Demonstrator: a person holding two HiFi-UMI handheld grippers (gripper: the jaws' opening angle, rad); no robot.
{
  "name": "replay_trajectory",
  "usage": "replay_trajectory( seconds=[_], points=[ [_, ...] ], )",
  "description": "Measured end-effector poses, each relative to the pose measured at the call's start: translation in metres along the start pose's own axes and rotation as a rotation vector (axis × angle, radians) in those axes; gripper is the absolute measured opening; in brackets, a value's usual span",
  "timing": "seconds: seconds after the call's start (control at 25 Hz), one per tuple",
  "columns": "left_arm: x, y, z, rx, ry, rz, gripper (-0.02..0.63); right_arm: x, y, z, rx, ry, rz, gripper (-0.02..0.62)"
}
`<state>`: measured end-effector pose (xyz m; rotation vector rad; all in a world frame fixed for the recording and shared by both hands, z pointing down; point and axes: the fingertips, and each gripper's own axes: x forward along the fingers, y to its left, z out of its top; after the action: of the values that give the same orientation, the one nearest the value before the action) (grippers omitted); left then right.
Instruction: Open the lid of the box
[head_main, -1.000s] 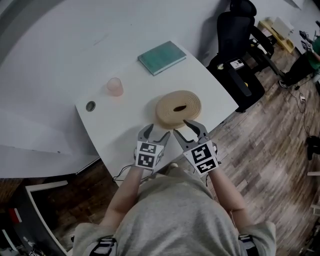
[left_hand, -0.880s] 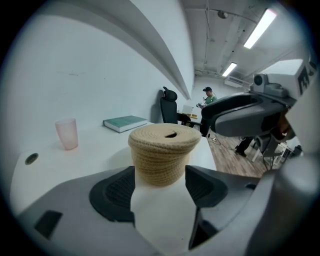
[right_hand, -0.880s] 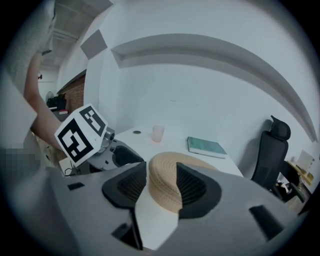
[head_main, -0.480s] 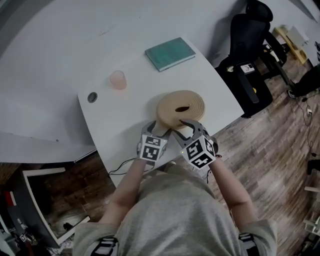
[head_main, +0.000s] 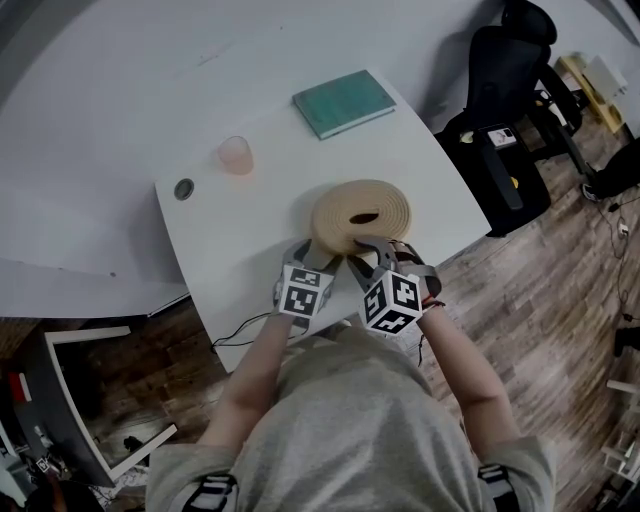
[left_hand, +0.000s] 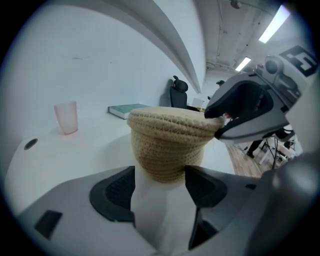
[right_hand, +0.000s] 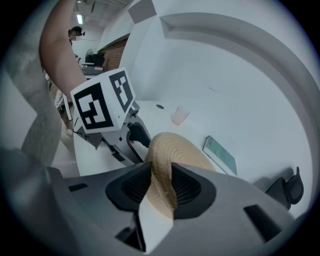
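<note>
A round woven straw box (head_main: 360, 215) with a coiled lid sits on the white table (head_main: 250, 240), near its front edge. My left gripper (head_main: 316, 256) is at the box's near left side. In the left gripper view its jaws (left_hand: 160, 172) hold the lower body of the box (left_hand: 167, 145) between the pads. My right gripper (head_main: 374, 250) is at the near right edge, rolled on its side. Its jaws have just been closing. In the right gripper view it (right_hand: 161, 187) pinches the lid's rim (right_hand: 172, 152) between both pads.
A teal book (head_main: 343, 102) lies at the table's far side, and a pink cup (head_main: 236, 154) stands at the left. A cable hole (head_main: 184, 188) is near the left corner. A black office chair (head_main: 510, 80) stands on the wood floor to the right.
Both grippers came down and forward onto the box's near edge. The right gripper rolled onto its side and its jaws narrowed around the lid's rim.
</note>
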<state>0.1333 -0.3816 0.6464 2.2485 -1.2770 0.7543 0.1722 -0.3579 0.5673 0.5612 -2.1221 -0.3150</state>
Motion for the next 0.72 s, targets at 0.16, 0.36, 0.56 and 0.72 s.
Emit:
replay_trajectory(
  seconds=[0.16, 0.36, 0.56, 0.72],
  points=[
    [0.0008, -0.0003, -0.0006, -0.007, 0.003, -0.001, 0.287, 0.0022, 0.0022, -0.0017, -0.054, 0.012, 0.01, 0.117],
    [0.0014, 0.0007, -0.0013, -0.016, 0.003, 0.008, 0.287, 0.0037, 0.0027, -0.0017, -0.069, 0.012, 0.021, 0.114],
    [0.0015, 0.0006, -0.0016, -0.013, 0.008, 0.015, 0.287, 0.0025, 0.0028, -0.0009, -0.078, 0.006, 0.042, 0.104],
    [0.0024, -0.0009, 0.0008, 0.01, 0.011, 0.024, 0.277, -0.0024, -0.003, 0.0034, -0.066, -0.015, 0.045, 0.094]
  ],
)
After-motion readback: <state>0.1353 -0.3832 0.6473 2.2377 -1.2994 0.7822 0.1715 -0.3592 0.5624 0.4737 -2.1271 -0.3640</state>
